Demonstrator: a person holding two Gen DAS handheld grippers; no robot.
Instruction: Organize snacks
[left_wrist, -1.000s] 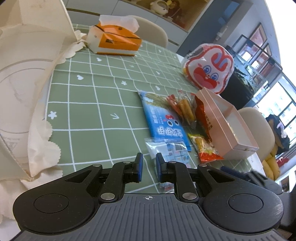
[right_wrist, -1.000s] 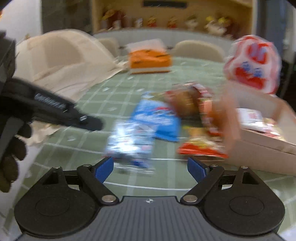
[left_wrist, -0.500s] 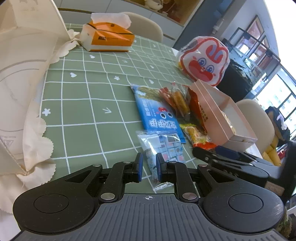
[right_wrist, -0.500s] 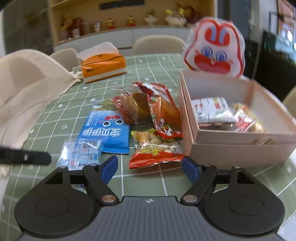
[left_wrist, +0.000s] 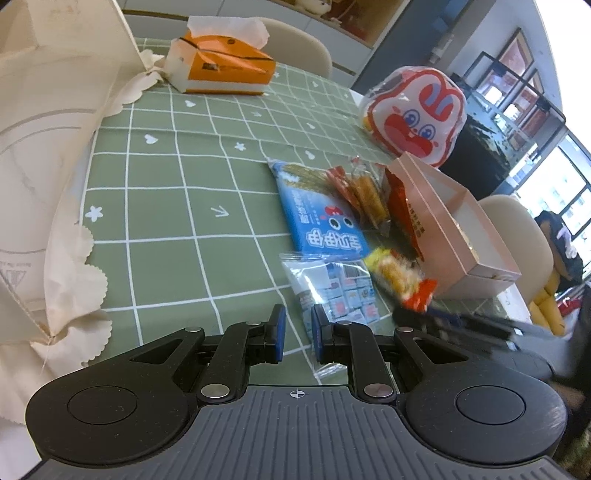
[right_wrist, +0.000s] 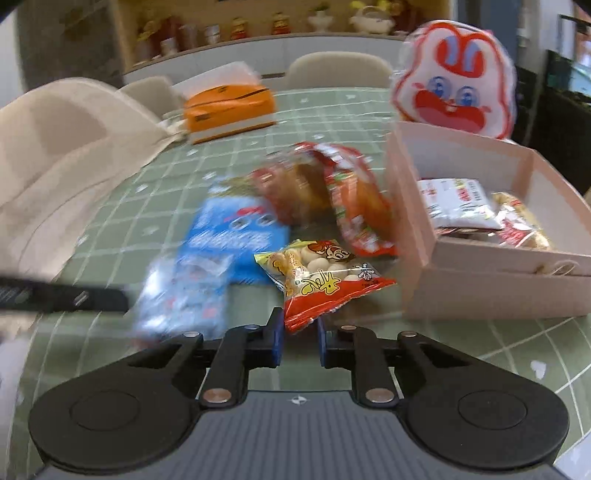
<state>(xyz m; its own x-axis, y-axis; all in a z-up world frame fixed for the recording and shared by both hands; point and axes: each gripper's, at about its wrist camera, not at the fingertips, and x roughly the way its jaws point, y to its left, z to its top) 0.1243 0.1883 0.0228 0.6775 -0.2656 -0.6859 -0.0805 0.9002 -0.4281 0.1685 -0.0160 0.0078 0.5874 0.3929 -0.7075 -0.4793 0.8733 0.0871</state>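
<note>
While blur smears the other snacks, the right gripper (right_wrist: 300, 338) jaws pinch the red-and-yellow packet (right_wrist: 320, 283); left gripper (left_wrist: 297, 334) jaws pressed together.

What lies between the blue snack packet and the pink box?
In the right wrist view, two red-wrapped pastry packs lie between the blue snack packet and the pink box, the nearer one against its wall.
</note>
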